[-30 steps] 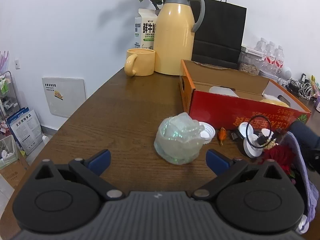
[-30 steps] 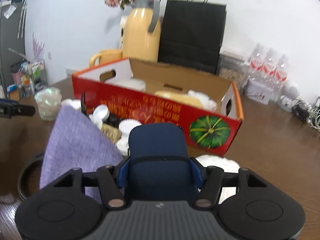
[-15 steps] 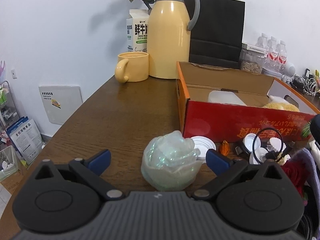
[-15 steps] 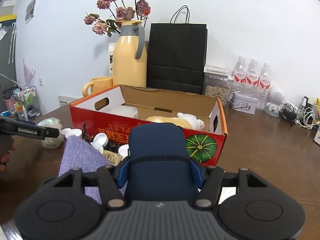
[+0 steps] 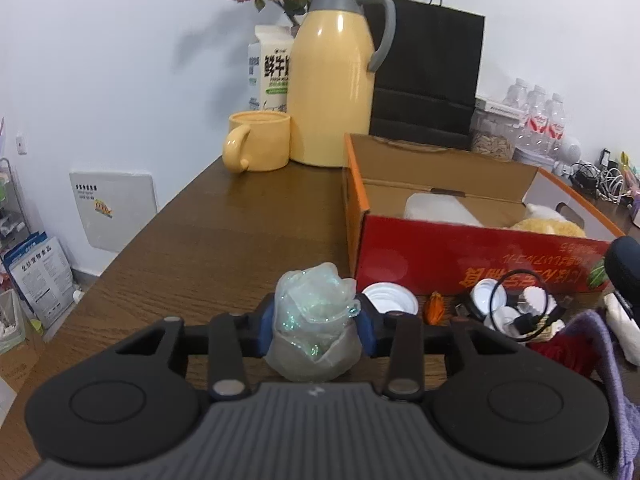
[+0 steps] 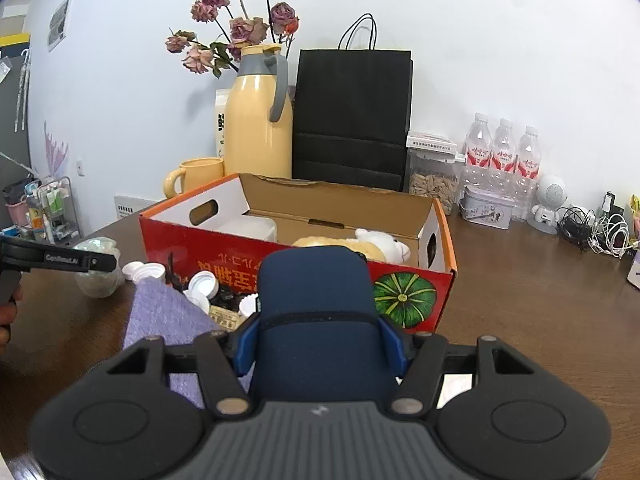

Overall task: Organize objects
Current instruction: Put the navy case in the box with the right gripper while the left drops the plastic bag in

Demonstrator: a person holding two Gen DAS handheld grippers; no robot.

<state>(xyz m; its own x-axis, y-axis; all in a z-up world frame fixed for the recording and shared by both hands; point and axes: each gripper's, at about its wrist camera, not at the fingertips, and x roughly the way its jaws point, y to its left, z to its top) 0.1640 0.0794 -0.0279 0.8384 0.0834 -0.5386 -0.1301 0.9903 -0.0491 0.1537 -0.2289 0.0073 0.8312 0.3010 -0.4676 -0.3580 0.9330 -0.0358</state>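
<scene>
Crumpled see-through shiny plastic cup (image 5: 316, 328) sits low in middle of left wrist view, on brown wooden table (image 5: 224, 240). Left gripper (image 5: 317, 326) has just been closing, blue pads now squeezing cup from both sides. White bottle caps (image 5: 390, 298) just right of cup. Red cardboard box (image 5: 472, 258) behind caps. Right gripper (image 6: 318, 346) clamps dark blue soft case (image 6: 316, 312), bottom middle of right wrist view.

Open brown wooden tabletop (image 5: 224, 240) left of the red cardboard box (image 5: 460, 264); white bottle caps (image 5: 390, 300) and black cable loop (image 5: 520, 308) clutter its front.
</scene>
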